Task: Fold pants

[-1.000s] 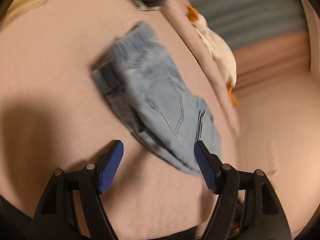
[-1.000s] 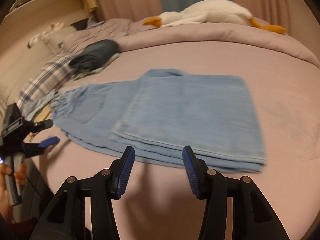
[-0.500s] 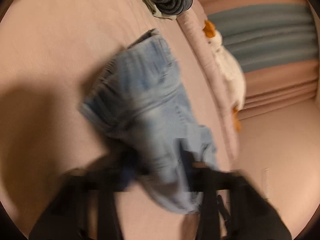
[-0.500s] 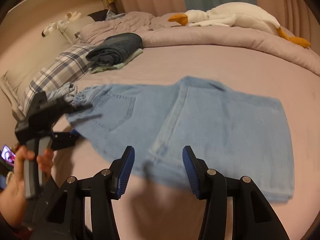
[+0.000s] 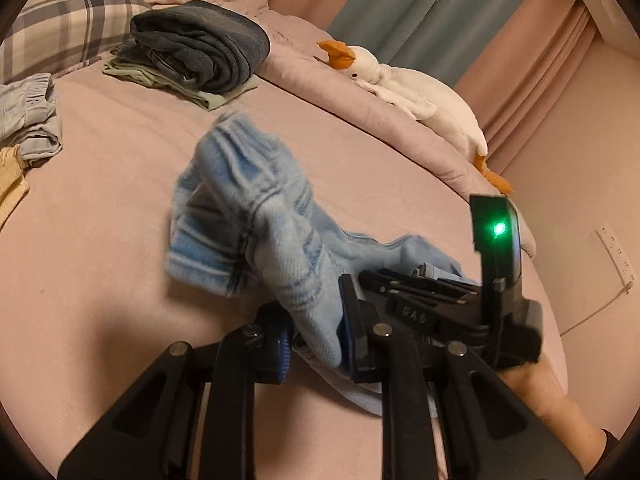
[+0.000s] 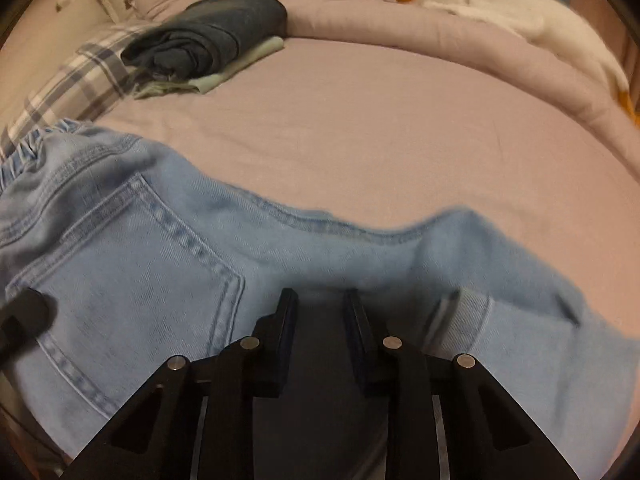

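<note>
Pink bed sheet point(image 5: 100, 208), with a folded dark pile point(image 5: 200, 48) far behind. A second ago my left gripper point(image 5: 314, 340) stood spread before the pants point(image 6: 160, 264); now it pinches their bunched waistband end and lifts it, starting the next fold. My right gripper point(image 6: 318, 340) is closing low over the denim; whether it has fabric, I cannot tell.

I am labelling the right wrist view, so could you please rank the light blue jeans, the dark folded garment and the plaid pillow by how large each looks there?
1. light blue jeans, by far the largest, though nearest the camera.
2. dark folded garment.
3. plaid pillow, close to the garment and partly hidden, so this order is unsure.
</note>
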{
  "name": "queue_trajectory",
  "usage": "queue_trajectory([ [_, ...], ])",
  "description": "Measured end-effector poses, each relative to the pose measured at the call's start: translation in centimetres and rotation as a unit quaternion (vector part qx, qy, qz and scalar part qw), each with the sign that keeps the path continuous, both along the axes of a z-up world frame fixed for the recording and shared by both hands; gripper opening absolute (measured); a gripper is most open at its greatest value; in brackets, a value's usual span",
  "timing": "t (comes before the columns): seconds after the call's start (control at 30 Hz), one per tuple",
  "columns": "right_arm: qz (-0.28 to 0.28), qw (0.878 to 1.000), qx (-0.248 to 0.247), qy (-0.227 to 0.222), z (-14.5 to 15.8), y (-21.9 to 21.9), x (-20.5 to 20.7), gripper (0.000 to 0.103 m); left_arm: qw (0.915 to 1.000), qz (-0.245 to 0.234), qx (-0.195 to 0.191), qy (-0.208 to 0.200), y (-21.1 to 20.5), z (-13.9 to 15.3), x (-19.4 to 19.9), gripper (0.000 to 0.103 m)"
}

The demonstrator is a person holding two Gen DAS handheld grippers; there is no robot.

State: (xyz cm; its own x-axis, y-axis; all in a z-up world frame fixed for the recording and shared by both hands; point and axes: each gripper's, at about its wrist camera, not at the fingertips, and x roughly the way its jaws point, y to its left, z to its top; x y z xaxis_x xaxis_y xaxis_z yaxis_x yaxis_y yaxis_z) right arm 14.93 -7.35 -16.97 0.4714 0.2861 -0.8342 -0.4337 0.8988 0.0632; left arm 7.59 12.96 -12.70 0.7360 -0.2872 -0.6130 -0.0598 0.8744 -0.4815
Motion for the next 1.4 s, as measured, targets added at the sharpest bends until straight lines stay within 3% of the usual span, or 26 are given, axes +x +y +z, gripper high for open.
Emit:
queue_trajectory([
  [0.1,0.001,0.999,0.026,0.028,1.0,-1.0,-1.0,0.027,1.0,-0.008,0.003,-0.002,0.0,0.4,-0.2,0.019],
  [0.2,0.006,0.997,0.064,0.04,2.2,-3.1,-5.7,0.027,0.9993,-0.022,0.027,-0.014,-1.0,1.3,-0.5,0.019],
  [0.27,0.034,0.996,0.049,0.066,0.9,-3.1,-8.4,0.027,0.999,-0.036,0.026,-0.012,-1.9,1.6,-0.4,0.019],
  [0.37,0.06,0.998,0.02,0.011,-0.3,-2.7,-11.5,0.027,0.9965,-0.049,0.061,-0.028,-4.1,2.9,-0.4,0.019],
  [0.4,0.058,0.997,0.039,0.023,-0.1,-3.1,-11.7,0.027,0.9952,-0.059,0.069,-0.036,-5.0,3.7,-0.5,0.019],
  [0.43,0.048,0.993,0.09,0.051,0.2,-4.2,-11.7,0.027,0.9941,-0.067,0.074,-0.043,-5.6,4.2,-0.6,0.019],
  [0.5,0.016,0.981,0.18,0.064,0.8,-7.0,-12.1,0.028,0.9891,-0.092,0.095,-0.065,-7.6,5.6,-0.9,0.019],
  [0.6,-0.083,0.95,0.296,0.061,0.9,-13.6,-12.6,0.043,0.9783,-0.134,0.133,-0.085,-11.1,6.5,-1.1,0.019],
  [0.67,-0.142,0.894,0.417,0.084,-0.5,-18.7,-12.9,0.058,0.9683,-0.17,0.159,-0.09,-14.1,6.3,-1.1,0.02],
  [0.77,-0.207,0.782,0.577,0.117,-3.9,-24.8,-13.8,0.062,0.9409,-0.241,0.219,-0.095,-19.9,5.0,-1.4,0.026],
  [0.8,-0.217,0.752,0.611,0.123,-4.8,-25.9,-14.0,0.063,0.9333,-0.259,0.232,-0.091,-21.2,4.4,-1.4,0.033],
  [0.83,-0.225,0.71,0.654,0.13,-5.9,-27.2,-14.4,0.065,0.9239,-0.281,0.247,-0.078,-22.8,3.2,-1.3,0.039],
  [0.87,-0.226,0.68,0.685,0.132,-6.6,-27.8,-14.7,0.067,0.9162,-0.3,0.259,-0.062,-24.0,2.0,-1.3,0.051],
  [0.9,-0.226,0.655,0.709,0.132,-7.2,-28.3,-15.1,0.069,0.9104,-0.311,0.269,-0.045,-24.8,0.9,-1.4,0.056],
  [0.93,-0.231,0.641,0.719,0.136,-7.7,-28.8,-15.4,0.075,0.9073,-0.316,0.274,-0.04,-25.0,0.3,-1.6,0.057],
  [1.0,-0.242,0.648,0.707,0.145,-8.1,-28.3,-16.0,0.076,0.9041,-0.314,0.286,-0.049,-24.6,-0.2,-2.7,0.079],
  [1.03,-0.236,0.655,0.703,0.147,-7.9,-28.2,-16.2,0.076,0.9059,-0.31,0.284,-0.052,-24.0,-0.2,-3.1,0.083],
  [1.1,-0.231,0.686,0.674,0.148,-7.1,-27.8,-16.1,0.075,0.9149,-0.299,0.266,-0.053,-22.2,0.0,-3.8,0.086],
  [1.17,-0.231,0.725,0.63,0.154,-6.0,-27.6,-15.8,0.076,0.9267,-0.276,0.251,-0.043,-20.1,-0.1,-4.0,0.086],
  [1.3,-0.221,0.825,0.499,0.147,-3.5,-25.3,-14.5,0.072,0.9495,-0.218,0.225,-0.019,-15.6,-0.2,-3.4,0.086],
  [1.33,-0.216,0.856,0.45,0.133,-2.8,-24.6,-14.3,0.056,0.9541,-0.202,0.221,-0.011,-14.8,-0.3,-3.0,0.086],
  [1.4,-0.201,0.886,0.4,0.121,-2.1,-24.2,-13.5,0.048,0.9639,-0.174,0.202,0.004,-13.0,-0.2,-2.5,0.086],
])
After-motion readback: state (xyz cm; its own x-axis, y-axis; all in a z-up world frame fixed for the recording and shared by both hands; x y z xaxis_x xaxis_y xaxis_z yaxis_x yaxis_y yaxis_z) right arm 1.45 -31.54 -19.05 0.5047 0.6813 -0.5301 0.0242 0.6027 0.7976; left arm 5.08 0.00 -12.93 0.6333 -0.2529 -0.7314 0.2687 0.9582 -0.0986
